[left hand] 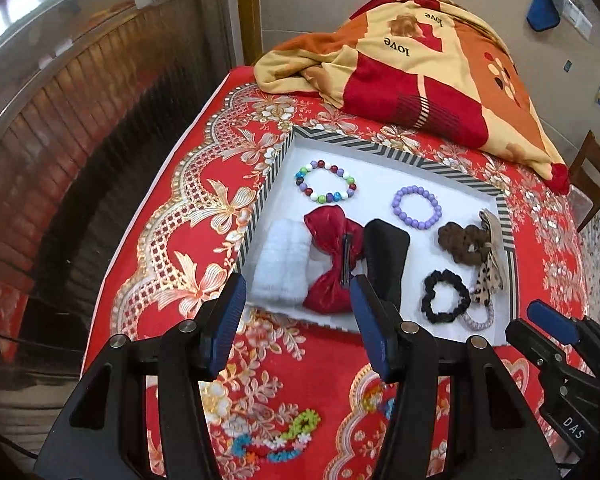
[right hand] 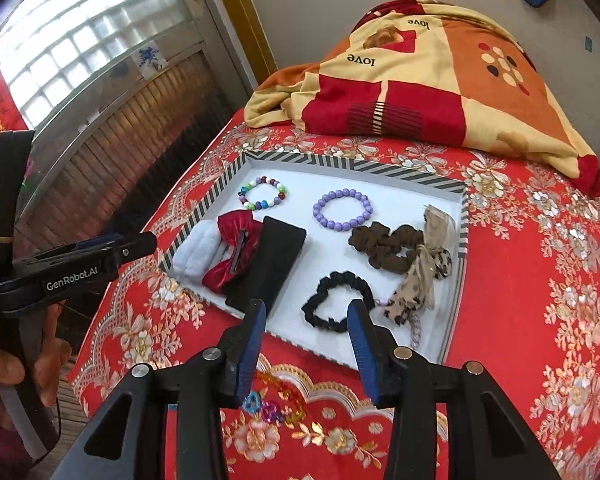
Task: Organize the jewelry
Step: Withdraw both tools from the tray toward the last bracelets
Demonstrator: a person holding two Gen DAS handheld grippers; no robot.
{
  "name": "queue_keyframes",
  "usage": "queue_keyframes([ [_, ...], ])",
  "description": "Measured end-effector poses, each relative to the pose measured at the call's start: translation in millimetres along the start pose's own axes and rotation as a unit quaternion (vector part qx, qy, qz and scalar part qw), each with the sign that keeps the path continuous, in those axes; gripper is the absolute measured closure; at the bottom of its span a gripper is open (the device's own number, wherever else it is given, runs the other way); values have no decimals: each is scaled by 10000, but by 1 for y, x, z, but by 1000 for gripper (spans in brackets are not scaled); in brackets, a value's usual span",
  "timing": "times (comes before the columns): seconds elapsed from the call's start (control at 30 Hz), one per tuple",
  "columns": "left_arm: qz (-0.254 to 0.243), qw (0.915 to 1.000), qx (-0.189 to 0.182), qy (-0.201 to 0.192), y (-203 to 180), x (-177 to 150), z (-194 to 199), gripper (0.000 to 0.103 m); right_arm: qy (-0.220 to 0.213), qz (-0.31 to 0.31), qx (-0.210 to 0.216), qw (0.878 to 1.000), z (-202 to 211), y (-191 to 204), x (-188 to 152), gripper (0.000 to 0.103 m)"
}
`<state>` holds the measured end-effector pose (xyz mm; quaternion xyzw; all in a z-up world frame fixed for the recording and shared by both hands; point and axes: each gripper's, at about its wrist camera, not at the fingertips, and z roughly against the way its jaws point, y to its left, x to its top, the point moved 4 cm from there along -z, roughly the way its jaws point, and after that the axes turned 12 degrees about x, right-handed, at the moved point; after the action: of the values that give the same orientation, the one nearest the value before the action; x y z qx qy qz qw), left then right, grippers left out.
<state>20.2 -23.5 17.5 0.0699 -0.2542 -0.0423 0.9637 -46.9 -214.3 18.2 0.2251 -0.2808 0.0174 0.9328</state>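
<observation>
L gripper (left hand: 296, 320) jaws wide apart, nothing betw | R gripper (right hand: 308, 336) jaws part open, nothing held | both over near edge of striped tray (left hand: 384, 146) on red floral cloth (left hand: 204, 208) | in tray: multicolor bead bracelet (left hand: 326, 181), purple bracelet (left hand: 417, 207), red bow clip (left hand: 332, 252), black scrunchie (right hand: 336, 296), brown scrunchie (right hand: 384, 246) | flower-bead bracelet (left hand: 276, 438) on cloth outside tray, near cam

I get bright daylight through the glass-block window (right hand: 80, 36), which blows out to glare. Fisheye bends my edges into dark corners, and the centre stays sharp with soft shadows.
</observation>
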Motion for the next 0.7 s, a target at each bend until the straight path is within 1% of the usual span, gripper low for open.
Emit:
queue_keyframes([
  [0.23, 27, 10000, -91, 15, -6, -18, 13, 49, -54, 98, -64, 9999, 16, 0, -14, 63],
  [0.43, 16, 10000, -94, -17, -10, -29, 22, 49, -59, 51, -105, 9999, 25, -2, -25, 62],
  [0.47, 9, 10000, -87, -31, -11, -31, 24, 49, -51, 43, -118, 9999, 27, -3, -27, 59],
  [0.5, 7, 10000, -86, -39, -11, -33, 26, 49, -54, 45, -126, 9999, 28, -3, -29, 54],
  [0.57, 3, 9999, -84, -59, -12, -36, 29, 49, -54, 62, -123, 9999, 31, -2, -32, 49],
  [0.7, -16, 9999, -61, -87, -13, -42, 34, 49, -72, 50, -69, 9999, 36, 1, -38, 49],
])
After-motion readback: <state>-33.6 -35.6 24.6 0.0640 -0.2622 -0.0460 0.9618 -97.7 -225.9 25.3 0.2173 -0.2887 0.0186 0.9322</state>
